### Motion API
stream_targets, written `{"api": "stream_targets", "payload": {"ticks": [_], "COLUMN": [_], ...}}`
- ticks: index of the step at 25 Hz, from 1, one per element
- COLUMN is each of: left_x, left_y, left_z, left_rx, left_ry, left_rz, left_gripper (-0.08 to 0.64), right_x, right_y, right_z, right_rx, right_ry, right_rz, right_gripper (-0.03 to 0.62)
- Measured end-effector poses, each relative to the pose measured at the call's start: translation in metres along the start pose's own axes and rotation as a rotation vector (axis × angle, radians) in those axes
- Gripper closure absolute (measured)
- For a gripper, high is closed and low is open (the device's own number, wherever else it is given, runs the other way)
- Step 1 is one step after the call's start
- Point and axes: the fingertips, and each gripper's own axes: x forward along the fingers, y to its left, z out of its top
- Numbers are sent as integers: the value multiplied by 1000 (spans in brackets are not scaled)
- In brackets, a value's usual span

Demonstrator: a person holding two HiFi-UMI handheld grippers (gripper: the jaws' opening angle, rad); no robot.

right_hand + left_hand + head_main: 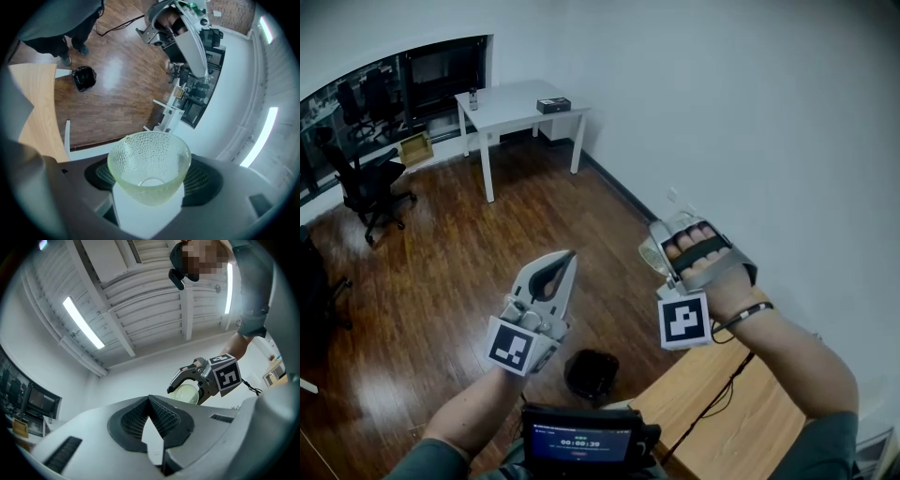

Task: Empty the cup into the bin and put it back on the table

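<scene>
1. The cup (149, 171) is a pale, see-through, dimpled thing. It is up in the air and clamped in the right gripper (150, 180), with both pads pressing on its lower wall and its mouth facing away along the jaws.
2. From the head view, the cup peeks out just left of the right hand (701, 253), close to the white wall, above the floor near the end of the wooden table (741, 412).
3. The left gripper (570, 255) is raised beside it and tilted upward. Its tips are together with nothing between them.
4. Down on the floor, the black bin (592, 373) sits just off the table's edge, lower in the head view and between the two grippers.
5. A dark cable (712, 403) runs across the tabletop under the right forearm, and there's a band on that wrist (741, 317).
6. Farther out stands a white desk (520, 103) against the far wall, with a small black box (553, 105) and a bottle (472, 97) on it. A black office chair (370, 183) stands on the wood floor by the dark window.
7. As for writing, each gripper's cube carries black-and-white square markers. The screen (579, 441) at the person's chest shows pale digits that are too small to read with any confidence.
</scene>
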Motion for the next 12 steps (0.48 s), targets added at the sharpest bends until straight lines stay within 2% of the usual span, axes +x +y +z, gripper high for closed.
{"api": "stream_targets", "payload": {"ticks": [6, 10, 12], "left_x": [-1, -6, -6], "left_y": [-1, -7, -9], "left_z": [1, 1, 3], "left_rx": [-2, -4, -10], "left_ry": [-1, -5, -6], "left_rz": [-12, -26, -34], "left_gripper": [569, 569, 569], "right_x": [-1, -9, -11], "right_y": [10, 13, 18], "right_z": [-9, 7, 13], "right_rx": [147, 369, 439], "right_ry": [-2, -69, -86], "right_rz": [67, 98, 119], "right_gripper": [196, 196, 195]}}
